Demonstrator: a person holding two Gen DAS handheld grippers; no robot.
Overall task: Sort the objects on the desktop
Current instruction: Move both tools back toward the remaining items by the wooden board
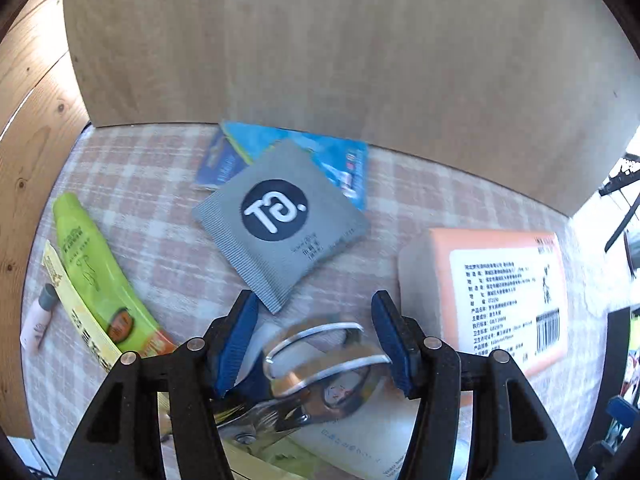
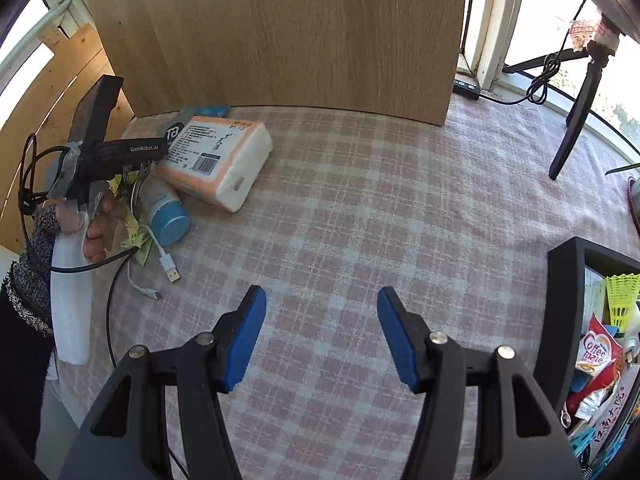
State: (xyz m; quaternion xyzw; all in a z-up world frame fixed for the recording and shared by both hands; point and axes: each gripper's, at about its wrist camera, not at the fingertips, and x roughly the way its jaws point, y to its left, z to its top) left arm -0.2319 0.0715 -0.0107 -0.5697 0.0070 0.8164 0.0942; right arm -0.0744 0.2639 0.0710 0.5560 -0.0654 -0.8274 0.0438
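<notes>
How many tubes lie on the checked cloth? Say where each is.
2. A green tube lies at the left, beside a yellow strip; a small pink tube with a grey cap lies further left. The left gripper may hide more.

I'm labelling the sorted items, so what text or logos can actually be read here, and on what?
"GenRobot.AI": on the left gripper body.
"Coffee mate": on a sachet in the black bin.
"GT" logo, seen upside down: on the grey sachet.
Tissue pack label, barcode, green tube print: too small to read.
</notes>
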